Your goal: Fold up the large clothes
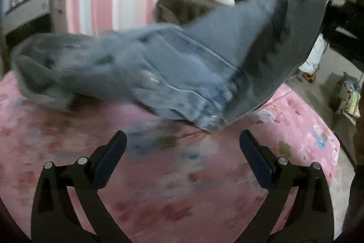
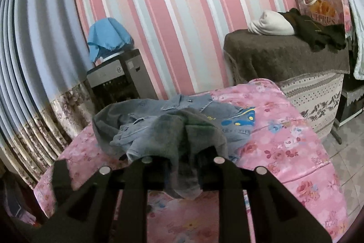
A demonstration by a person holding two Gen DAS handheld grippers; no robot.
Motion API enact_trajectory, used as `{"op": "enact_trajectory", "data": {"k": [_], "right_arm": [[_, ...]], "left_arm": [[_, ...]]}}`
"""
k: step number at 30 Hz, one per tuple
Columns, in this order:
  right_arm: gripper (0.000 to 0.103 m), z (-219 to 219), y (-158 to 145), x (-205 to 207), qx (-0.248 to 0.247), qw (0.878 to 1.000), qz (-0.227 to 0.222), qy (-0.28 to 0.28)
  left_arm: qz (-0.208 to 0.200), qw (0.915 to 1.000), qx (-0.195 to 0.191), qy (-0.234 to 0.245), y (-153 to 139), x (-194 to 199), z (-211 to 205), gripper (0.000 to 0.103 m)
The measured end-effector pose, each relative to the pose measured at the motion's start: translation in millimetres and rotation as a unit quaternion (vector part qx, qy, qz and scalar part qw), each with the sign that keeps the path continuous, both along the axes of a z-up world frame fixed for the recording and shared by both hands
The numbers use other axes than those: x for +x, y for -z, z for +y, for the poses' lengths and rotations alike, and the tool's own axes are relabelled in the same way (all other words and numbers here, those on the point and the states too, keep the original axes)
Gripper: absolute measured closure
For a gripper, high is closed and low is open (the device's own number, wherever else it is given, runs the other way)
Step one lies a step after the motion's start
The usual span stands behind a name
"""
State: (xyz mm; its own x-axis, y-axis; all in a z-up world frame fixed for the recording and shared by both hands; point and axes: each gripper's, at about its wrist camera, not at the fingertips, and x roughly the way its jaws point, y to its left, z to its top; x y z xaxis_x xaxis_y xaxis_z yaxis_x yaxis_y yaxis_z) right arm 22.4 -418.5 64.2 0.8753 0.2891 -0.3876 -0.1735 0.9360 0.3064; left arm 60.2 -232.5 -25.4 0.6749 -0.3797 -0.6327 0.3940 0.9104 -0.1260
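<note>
I am seeing a brown-covered table [image 2: 284, 56] with a gift bag [image 2: 323, 3] standing beyond the pink floral bedspread [image 2: 284, 140], where the denim jacket [image 1: 159, 74] is lying bunched mid-bed — my right gripper [image 2: 182, 161] is clamping its grey hem, lifted, while my left gripper [image 1: 183, 152] is hovering spread wide, holding nothing, near the bed's front edge.

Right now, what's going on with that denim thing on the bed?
A person with two handheld grippers is folding a denim jacket on the pink floral bedspread. The right gripper is shut on a grey fold of it, lifting that part off the bed. The left gripper is open and empty, short of the jacket.
</note>
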Motion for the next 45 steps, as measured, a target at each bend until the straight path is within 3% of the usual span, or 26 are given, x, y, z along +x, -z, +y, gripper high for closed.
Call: {"op": "enact_trajectory", "data": {"k": [6, 8, 10, 12, 15, 17, 20, 24, 28, 30, 32, 33, 34, 35, 36, 37, 41, 45], "right_arm": [[0.085, -12.0, 10.8, 6.8, -0.046, 0.999, -0.009, 0.007], [0.085, -20.7, 18.5, 12.0, -0.050, 0.999, -0.003, 0.014], [0.085, -27.5, 25.1, 15.2, -0.051, 0.998, 0.002, 0.023], [0.085, -35.6, 33.7, 19.0, -0.053, 0.998, 0.011, 0.033], [0.083, -40.8, 46.3, 25.3, -0.058, 0.997, 0.026, 0.043], [0.083, -39.0, 53.7, 30.2, -0.062, 0.997, 0.037, 0.042], [0.084, -32.7, 56.3, 32.0, -0.068, 0.996, 0.042, 0.038], [0.086, -20.6, 51.0, 29.9, -0.068, 0.996, 0.038, 0.032], [0.088, -17.9, 37.5, 18.3, -0.026, 0.999, 0.023, 0.026], [0.088, -18.1, 29.3, 8.2, -0.024, 0.999, 0.015, 0.034], [0.088, -21.8, 28.0, -0.1, -0.033, 0.998, 0.023, 0.049], [0.087, -23.9, 30.2, -2.8, -0.044, 0.997, 0.031, 0.058], [0.079, -26.0, 34.5, -4.4, -0.060, 0.995, 0.044, 0.069], [0.070, -28.5, 38.8, -5.5, -0.067, 0.993, 0.054, 0.075], [0.050, -33.5, 46.5, -7.9, -0.073, 0.991, 0.068, 0.086], [0.039, -37.8, 54.0, -11.0, -0.081, 0.989, 0.083, 0.094], [0.033, -44.9, 69.8, -31.5, -0.124, 0.981, 0.108, 0.099], [0.030, -40.3, 72.9, -51.0, -0.161, 0.980, 0.089, 0.075]], "left_arm": [[0.034, 0.9991, 0.001, -0.025, 16.2, 46.9, -23.9, 0.005], [0.048, 0.9984, -0.006, -0.030, 20.3, 59.5, -26.7, 0.009], [0.057, 0.9979, -0.019, -0.025, 22.6, 69.0, -28.2, 0.022], [0.055, 0.9979, -0.027, -0.019, 21.8, 73.6, -27.9, 0.045], [0.046, 0.9978, -0.044, -0.018, 17.4, 76.1, -15.3, 0.066], [0.034, 0.9985, -0.041, -0.015, 9.8, 73.4, -6.7, 0.077], [0.014, 0.9996, -0.024, -0.008, -10.4, 65.5, 9.8, 0.082], [-0.024, 0.9997, -0.001, 0.003, -79.8, 42.3, 50.4, 0.084], [-0.086, 0.9963, 0.007, 0.002, -164.6, 16.6, 82.5, 0.083], [-0.089, 0.9956, 0.012, 0.023, -190.2, 15.0, 83.6, 0.082], [-0.095, 0.9942, 0.026, 0.041, -195.7, 11.5, 77.1, 0.077], [-0.097, 0.9926, 0.048, 0.055, -190.7, 11.3, 68.6, 0.068], [-0.091, 0.9919, 0.060, 0.065, -180.7, 11.8, 62.5, 0.058], [-0.081, 0.9920, 0.067, 0.069, -169.4, 10.9, 62.3, 0.025], [-0.069, 0.9924, 0.075, 0.070, -151.1, 11.9, 59.1, 0.007], [-0.061, 0.9928, 0.076, 0.070, -138.2, 10.8, 59.7, 0.007], [-0.008, 0.9945, 0.051, 0.091, -80.3, -8.7, 70.4, 0.005], [-0.009, 0.9946, 0.081, 0.064, -37.7, -53.6, 100.6, 0.003]]}}
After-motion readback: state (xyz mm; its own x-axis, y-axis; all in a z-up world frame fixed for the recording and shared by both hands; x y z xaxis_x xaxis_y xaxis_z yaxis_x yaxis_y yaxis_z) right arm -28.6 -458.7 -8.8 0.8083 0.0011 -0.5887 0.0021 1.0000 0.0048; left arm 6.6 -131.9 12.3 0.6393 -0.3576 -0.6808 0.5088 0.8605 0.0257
